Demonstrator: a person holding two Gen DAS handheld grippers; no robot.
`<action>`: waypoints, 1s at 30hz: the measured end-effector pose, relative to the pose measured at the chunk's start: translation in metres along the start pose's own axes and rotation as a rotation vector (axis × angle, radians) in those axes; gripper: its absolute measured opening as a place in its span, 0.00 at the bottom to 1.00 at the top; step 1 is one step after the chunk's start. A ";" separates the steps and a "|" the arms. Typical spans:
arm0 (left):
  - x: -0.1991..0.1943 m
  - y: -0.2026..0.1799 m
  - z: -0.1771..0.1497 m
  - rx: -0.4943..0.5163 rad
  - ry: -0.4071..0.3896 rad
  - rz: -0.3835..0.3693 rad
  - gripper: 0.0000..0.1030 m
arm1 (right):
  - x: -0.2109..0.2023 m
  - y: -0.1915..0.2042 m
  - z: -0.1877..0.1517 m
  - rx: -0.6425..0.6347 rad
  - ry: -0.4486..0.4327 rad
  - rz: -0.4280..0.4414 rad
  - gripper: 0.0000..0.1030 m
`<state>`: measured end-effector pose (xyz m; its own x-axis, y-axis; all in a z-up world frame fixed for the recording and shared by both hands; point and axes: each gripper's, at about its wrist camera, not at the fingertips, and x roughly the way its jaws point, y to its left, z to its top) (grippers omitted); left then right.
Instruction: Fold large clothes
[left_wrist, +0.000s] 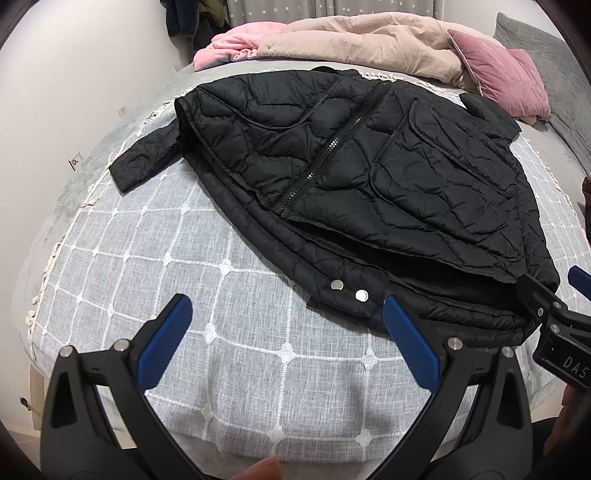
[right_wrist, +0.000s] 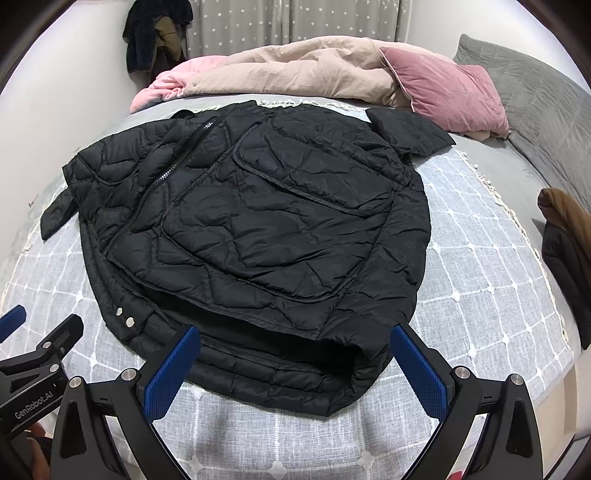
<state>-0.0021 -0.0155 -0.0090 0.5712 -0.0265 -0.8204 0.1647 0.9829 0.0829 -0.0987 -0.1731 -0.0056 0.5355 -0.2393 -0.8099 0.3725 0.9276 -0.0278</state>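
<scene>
A black quilted jacket (left_wrist: 369, 177) lies spread on the bed, zipper up, hem toward me, one sleeve out to the left. It also fills the middle of the right wrist view (right_wrist: 266, 229). My left gripper (left_wrist: 288, 332) is open and empty over the blanket, its right pad beside the hem corner with two metal snaps (left_wrist: 349, 290). My right gripper (right_wrist: 295, 362) is open, its jaws straddling the jacket's near hem without closing on it. The right gripper shows at the right edge of the left wrist view (left_wrist: 554, 314).
A grey blanket with a white grid (left_wrist: 166, 277) covers the bed. A beige duvet (right_wrist: 303, 70), a pink blanket (right_wrist: 166, 85) and a pink cushion (right_wrist: 450, 96) lie at the far side. A brown and dark garment (right_wrist: 565, 236) sits at the right edge.
</scene>
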 end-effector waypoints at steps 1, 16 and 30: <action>0.000 0.000 0.000 0.000 0.000 0.001 1.00 | 0.000 0.000 0.000 0.000 0.000 -0.001 1.00; 0.000 -0.002 -0.001 0.005 0.004 -0.002 1.00 | 0.000 0.000 0.000 0.000 0.002 0.000 1.00; 0.001 -0.002 -0.002 0.009 0.007 0.000 1.00 | 0.001 0.000 0.000 -0.001 0.003 -0.002 1.00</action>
<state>-0.0032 -0.0173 -0.0114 0.5658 -0.0249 -0.8242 0.1713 0.9813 0.0880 -0.0980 -0.1729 -0.0061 0.5330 -0.2402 -0.8113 0.3730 0.9274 -0.0295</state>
